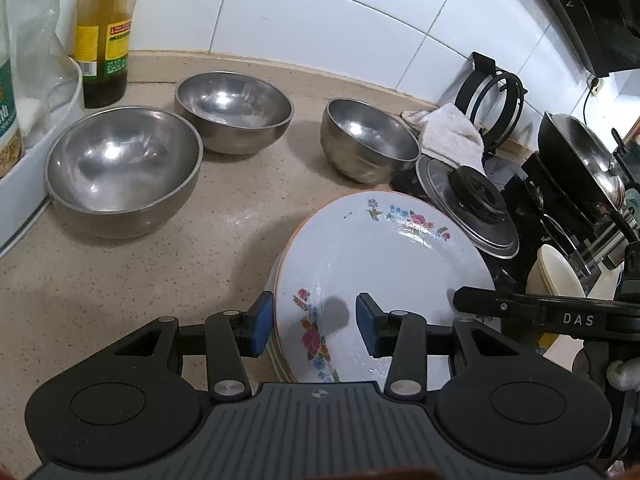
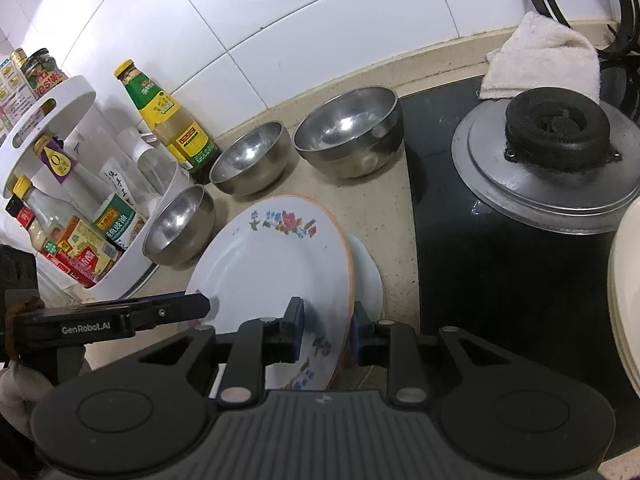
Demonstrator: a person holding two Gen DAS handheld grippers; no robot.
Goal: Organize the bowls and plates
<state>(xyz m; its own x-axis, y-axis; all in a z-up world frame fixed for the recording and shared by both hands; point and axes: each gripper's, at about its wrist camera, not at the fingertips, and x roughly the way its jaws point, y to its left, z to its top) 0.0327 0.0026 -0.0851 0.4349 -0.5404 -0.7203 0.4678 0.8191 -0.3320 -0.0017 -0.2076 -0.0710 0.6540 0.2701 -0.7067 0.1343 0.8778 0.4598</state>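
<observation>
A white floral plate with an orange rim lies on top of a small stack of plates on the beige counter. My left gripper is open, its jaws straddling the plate's left rim. My right gripper is open, its jaws on either side of the same plate's right rim, above a plain white plate. Three steel bowls stand beyond: a left bowl, a middle bowl and a right bowl. They also show in the right wrist view as a near bowl, a middle bowl and a far bowl.
A white spice rack with bottles and a sauce bottle stand at the left. A black stove with a burner, a white cloth and cream plates are at the right. A tiled wall closes the back.
</observation>
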